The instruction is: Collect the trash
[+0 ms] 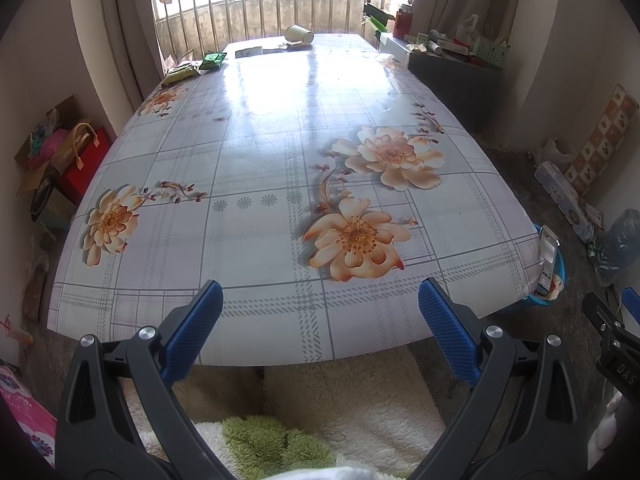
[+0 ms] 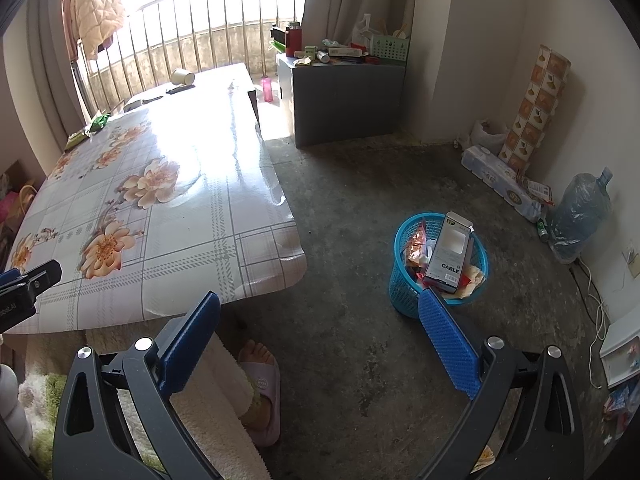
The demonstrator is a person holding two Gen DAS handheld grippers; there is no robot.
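One blue mesh wastebasket [image 2: 436, 268] stands on the bare concrete floor [image 2: 352, 208], just off the near right corner of the table [image 2: 192, 216]. It holds a grey box printed "CABLE" [image 2: 448, 256], propped upright, an orange snack wrapper [image 2: 416, 240] at its left and crumpled paper [image 2: 474, 276] at its right; what lies deeper cannot be made out.

More trash waits at the table's far end: one paper cup [image 1: 299, 34] tipped on its side, two green packets [image 1: 200, 66] on the far left edge, and a flat dark-and-white packet [image 1: 248, 52] between them.

Both tools are empty. In its own wrist view, the left gripper [image 1: 320, 320] hangs over the table's near edge, blue pads spread wide; the right gripper [image 2: 320, 328] hovers above the floor beside the basket, pads likewise spread and pinching nothing.

Beyond the basket, one large water jug [image 2: 580, 216] and a long pack of paper rolls [image 2: 500, 184] sit against the right wall. A grey cabinet [image 2: 344, 96] cluttered with small items stands in the far corner.
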